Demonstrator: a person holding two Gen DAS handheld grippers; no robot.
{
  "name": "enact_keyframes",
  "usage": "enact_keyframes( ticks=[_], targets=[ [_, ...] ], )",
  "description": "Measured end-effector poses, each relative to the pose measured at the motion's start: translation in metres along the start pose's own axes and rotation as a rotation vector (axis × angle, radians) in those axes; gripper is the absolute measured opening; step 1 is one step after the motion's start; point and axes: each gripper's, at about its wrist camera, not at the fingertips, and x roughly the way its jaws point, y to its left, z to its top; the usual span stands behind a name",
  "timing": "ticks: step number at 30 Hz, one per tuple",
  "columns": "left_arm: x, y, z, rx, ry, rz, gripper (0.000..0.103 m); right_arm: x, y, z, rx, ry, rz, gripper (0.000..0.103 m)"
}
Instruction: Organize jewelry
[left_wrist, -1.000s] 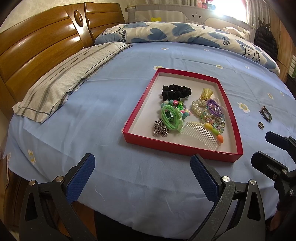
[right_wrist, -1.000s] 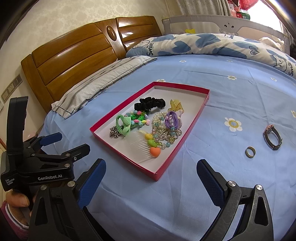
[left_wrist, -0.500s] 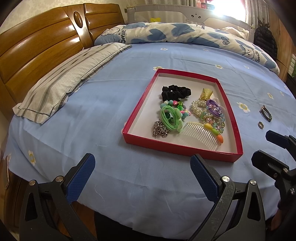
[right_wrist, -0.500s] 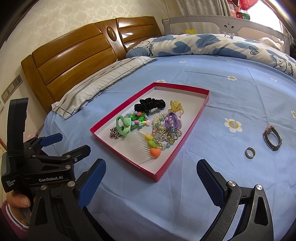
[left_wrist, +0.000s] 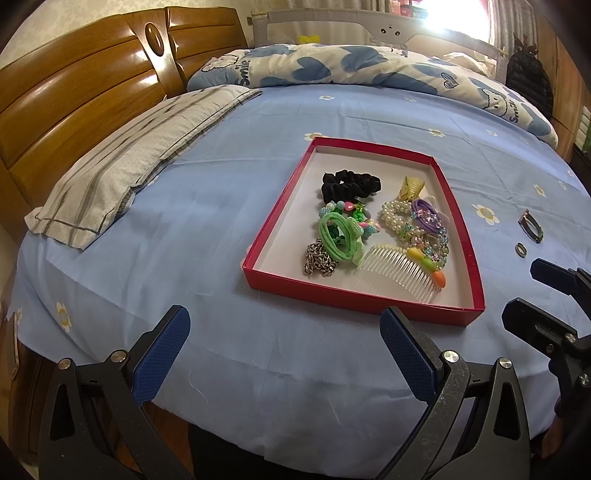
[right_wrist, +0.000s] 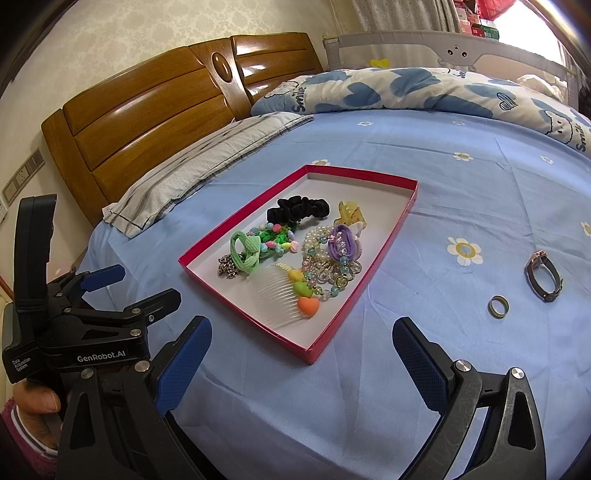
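Note:
A red-walled tray lies on the blue bedsheet, holding a black scrunchie, green hair tie, metal chain, pearl and bead bracelets, a clear comb and a yellow claw clip. To the right of the tray, on the sheet, lie a ring and a watch. My left gripper is open near the bed's front edge, short of the tray. My right gripper is open over the tray's near corner, empty.
A striped pillow lies left beside the wooden headboard. A rolled blue-and-white quilt runs along the far side. In the right wrist view the left gripper's body and a hand sit at lower left.

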Motion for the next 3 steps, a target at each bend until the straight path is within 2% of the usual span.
enact_keyframes(
  ticks=[3],
  targets=[
    [0.0011,-0.0003,0.0016,0.002,0.003,-0.006,0.103,-0.0006,-0.0013,0.0037,-0.001,0.002,0.001,0.1]
  ],
)
